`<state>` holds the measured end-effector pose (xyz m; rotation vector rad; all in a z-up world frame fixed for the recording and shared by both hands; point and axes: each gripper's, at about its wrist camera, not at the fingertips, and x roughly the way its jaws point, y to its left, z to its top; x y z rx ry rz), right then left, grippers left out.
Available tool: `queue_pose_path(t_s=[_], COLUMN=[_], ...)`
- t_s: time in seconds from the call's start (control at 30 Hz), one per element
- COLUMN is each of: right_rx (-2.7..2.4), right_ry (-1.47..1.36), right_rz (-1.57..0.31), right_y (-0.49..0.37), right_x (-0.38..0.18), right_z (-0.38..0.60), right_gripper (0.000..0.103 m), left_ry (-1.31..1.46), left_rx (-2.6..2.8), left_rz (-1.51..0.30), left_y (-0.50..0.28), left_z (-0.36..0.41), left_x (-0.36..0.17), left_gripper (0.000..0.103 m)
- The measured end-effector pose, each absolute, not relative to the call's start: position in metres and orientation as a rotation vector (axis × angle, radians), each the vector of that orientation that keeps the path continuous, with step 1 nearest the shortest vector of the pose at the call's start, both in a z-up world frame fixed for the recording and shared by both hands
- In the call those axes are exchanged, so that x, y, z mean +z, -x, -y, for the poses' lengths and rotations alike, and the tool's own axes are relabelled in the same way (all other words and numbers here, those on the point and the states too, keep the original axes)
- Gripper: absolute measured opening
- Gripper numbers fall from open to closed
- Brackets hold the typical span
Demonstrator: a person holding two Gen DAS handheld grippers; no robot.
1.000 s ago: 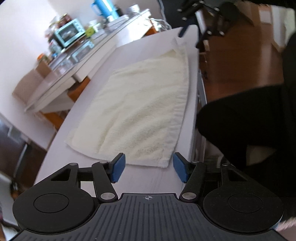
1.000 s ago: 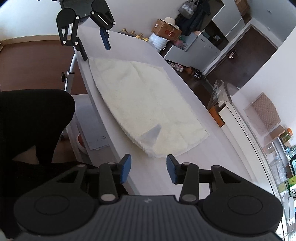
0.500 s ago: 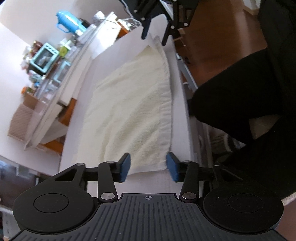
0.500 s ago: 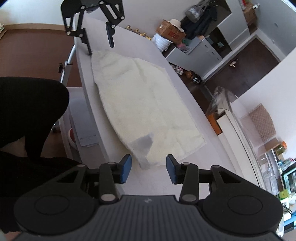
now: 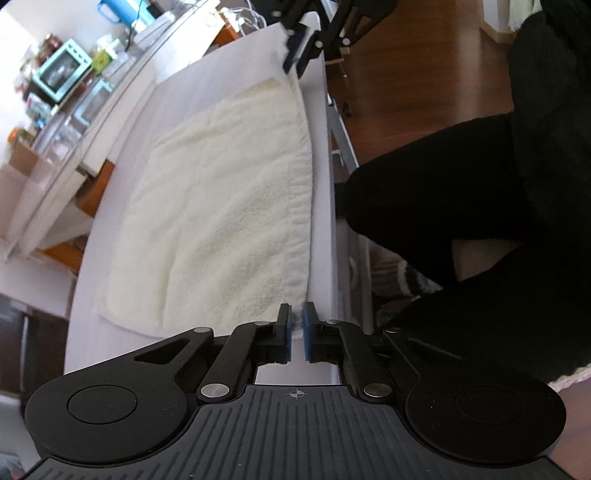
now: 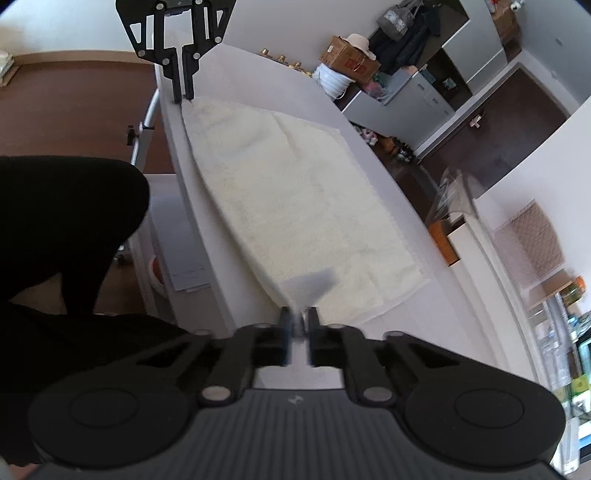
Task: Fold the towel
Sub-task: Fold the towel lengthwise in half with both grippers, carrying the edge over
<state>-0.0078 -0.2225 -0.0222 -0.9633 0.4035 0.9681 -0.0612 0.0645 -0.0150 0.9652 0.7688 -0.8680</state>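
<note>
A cream towel (image 5: 229, 192) lies spread flat on a white table (image 5: 321, 229), one long edge along the table's near side. My left gripper (image 5: 296, 319) is shut on the towel's near corner at one end. My right gripper (image 6: 297, 321) is shut on the near corner at the other end of the towel (image 6: 295, 206), beside a grey label (image 6: 310, 284). Each gripper shows in the other's view, far off: the right gripper (image 5: 297, 59) and the left gripper (image 6: 183, 94), both pinching the towel's edge.
The person's dark-clothed legs (image 5: 461, 206) are close beside the table edge. A counter with a teal toaster oven (image 5: 61, 74) and a blue kettle (image 5: 114, 9) runs along the table's far side. Boxes and cabinets (image 6: 388, 74) stand beyond one end.
Both grippers moved in to the towel's near corners and closed on them; they were open half a second ago.
</note>
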Motion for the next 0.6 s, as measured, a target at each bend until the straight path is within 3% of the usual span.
queue_pose_path(t_s=[0.23, 0.4, 0.6], right_rx=[0.982, 0.984, 0.976], right_ry=[0.853, 0.821, 0.787], right_rz=[-0.427, -0.42, -0.433], right_y=[0.014, 0.016, 0.018], right_x=[-0.006, 0.001, 0.005], right_z=[0.231, 0.234, 0.24], right_gripper=[0.006, 0.006, 0.006], left_ry=[-0.828, -0.87, -0.955], left_rx=[-0.866, -0.842, -0.841], left_rz=[-0.759, -0.719, -0.668], left_y=[0.066, 0.07, 0.073], left_z=[-0.072, -0.07, -0.057], left_x=[0.001, -0.005, -0.019], left_gripper=[0.004, 0.034, 0.037])
